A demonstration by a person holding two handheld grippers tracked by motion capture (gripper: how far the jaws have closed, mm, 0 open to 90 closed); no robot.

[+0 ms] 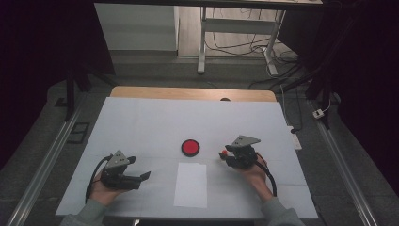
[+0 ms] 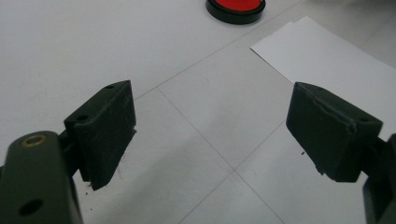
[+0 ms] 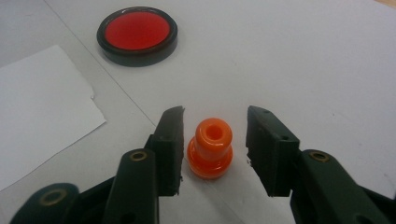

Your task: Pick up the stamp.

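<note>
Right, the white table [image 1: 141,122] spreads wide, with a white sheet of paper [image 1: 190,184] lying flat near the person's edge and a round red disc in a black rim [image 1: 190,147] just beyond it. The left gripper [image 1: 141,176] rests low on the table to the left of the paper, its jaws standing wide with nothing between them. Over on the other side, the right gripper [image 3: 215,149] is down at the surface, its jaws half-narrowed around a small orange plastic piece [image 3: 211,147], a waisted little knob with a hole in its top, standing upright on the table to the right of the disc. The left pad looks very close to it or just brushing; the right pad stands clear, so no grip yet. To do this well, I'd centre the piece between the pads, squeeze at its wide base rather than the neck, and close gently so it doesn't tip or skid.
</note>
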